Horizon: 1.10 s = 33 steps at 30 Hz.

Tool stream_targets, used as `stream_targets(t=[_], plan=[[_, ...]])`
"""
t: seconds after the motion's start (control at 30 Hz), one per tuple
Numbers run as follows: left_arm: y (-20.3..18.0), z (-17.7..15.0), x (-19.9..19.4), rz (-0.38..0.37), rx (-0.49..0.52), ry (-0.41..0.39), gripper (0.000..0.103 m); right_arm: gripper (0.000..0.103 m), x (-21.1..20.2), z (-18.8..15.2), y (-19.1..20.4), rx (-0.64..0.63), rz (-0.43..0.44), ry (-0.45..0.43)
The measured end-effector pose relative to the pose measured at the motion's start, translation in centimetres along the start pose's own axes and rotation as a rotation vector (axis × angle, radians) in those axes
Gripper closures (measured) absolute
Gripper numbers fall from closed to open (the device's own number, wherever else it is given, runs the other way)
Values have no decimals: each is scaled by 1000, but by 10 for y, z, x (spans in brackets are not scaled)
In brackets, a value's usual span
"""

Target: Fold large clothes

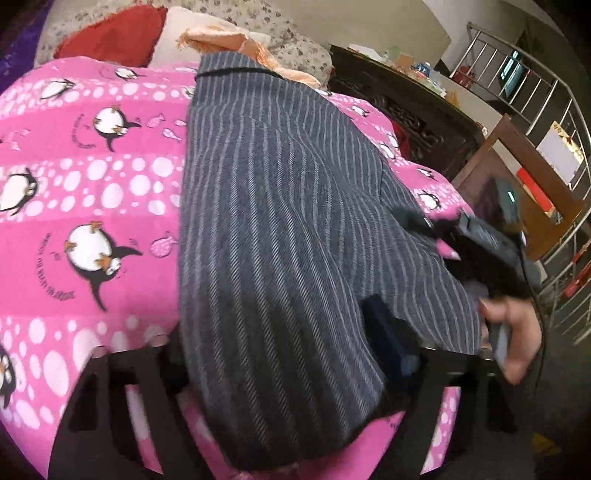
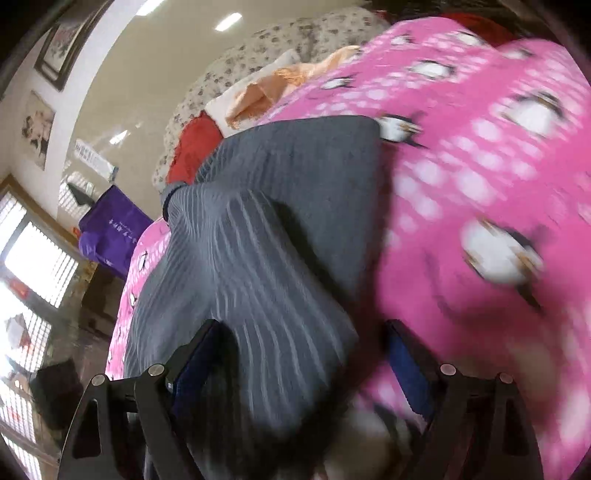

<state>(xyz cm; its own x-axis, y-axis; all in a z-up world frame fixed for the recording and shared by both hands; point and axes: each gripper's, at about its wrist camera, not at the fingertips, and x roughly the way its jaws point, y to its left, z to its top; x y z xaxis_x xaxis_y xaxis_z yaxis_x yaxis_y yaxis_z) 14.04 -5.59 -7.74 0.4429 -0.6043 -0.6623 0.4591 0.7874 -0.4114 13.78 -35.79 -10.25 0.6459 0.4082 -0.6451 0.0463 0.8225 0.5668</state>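
The left gripper spreads its jaws wide around the garment's lower edge at the bottom of the frame, not pinching. The right gripper likewise straddles a raised fold, jaws apart. The striped grey garment lies across the pink blanket mid-frame. Red cushion at upper left.

The left gripper sits at the bottom of its frame, jaws spread wide. The right gripper likewise gapes, and a hand grips its handle at lower right.
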Motion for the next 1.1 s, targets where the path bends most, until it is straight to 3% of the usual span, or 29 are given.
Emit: stream_targets(t=[0.13,0.27,0.43,0.63,0.8,0.93,1.1], plan=[[-10,-1,-2,52,11,-26,55,30,21,20,25,-165,-115,-34],[-26,-3,-5,127,74,-53,64,35,37,18,46,-308,-254,-46],[-19,-7,-25,124,61,-78,71,56,34,13,42,-262,-130,3],[0,-18,-73,137,17,-111,72,57,53,-5,69,-223,10,50],[46,-36,-110,193,-86,-132,72,57,86,-26,124,-265,106,97],[75,-53,-119,196,-176,-123,71,56,103,-42,160,-332,87,135],[75,-59,-109,219,-171,-122,64,47,97,-44,170,-384,-20,128]])
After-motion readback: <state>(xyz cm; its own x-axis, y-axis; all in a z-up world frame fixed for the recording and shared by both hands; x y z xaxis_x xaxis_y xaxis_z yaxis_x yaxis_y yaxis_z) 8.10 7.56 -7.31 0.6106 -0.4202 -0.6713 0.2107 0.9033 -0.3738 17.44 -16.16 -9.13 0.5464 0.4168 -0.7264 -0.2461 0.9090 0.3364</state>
